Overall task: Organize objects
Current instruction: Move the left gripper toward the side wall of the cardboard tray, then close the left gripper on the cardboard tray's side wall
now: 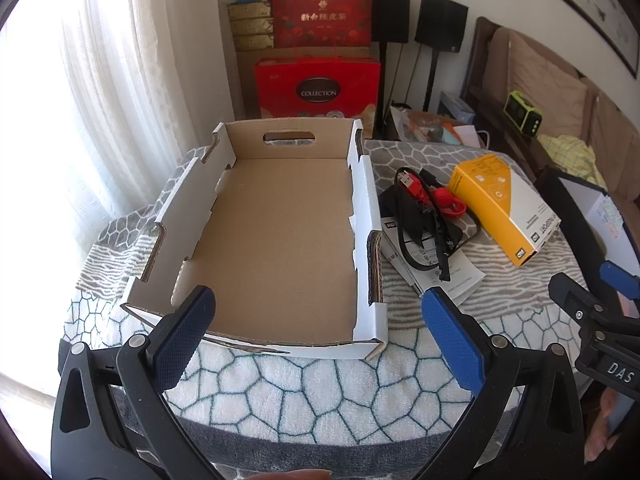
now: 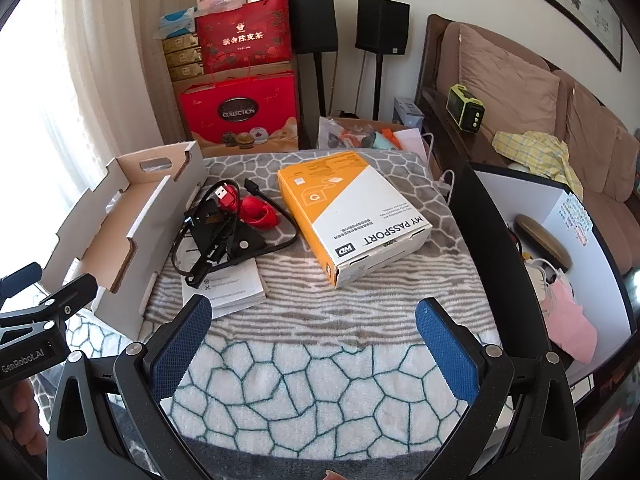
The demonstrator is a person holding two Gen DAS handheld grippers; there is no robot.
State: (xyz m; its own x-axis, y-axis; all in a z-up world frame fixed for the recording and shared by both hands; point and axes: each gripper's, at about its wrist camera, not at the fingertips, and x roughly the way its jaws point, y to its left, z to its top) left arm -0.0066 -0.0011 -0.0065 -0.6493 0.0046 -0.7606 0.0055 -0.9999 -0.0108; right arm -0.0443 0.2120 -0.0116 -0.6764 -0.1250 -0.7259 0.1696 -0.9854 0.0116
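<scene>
An empty cardboard tray with white outer walls sits on the left of the towel-covered table. To its right lie a black hard drive wrapped in a black cable, a red cable, a white leaflet and a yellow-and-white My Passport box. My left gripper hovers open over the tray's near edge. My right gripper is open above the towel, short of the box. Each gripper shows at the edge of the other's view.
The patterned towel covers the table. Red gift bags and two black speakers stand behind. A black-edged white bin with items sits at the right, a sofa beyond it. A curtain hangs at the left.
</scene>
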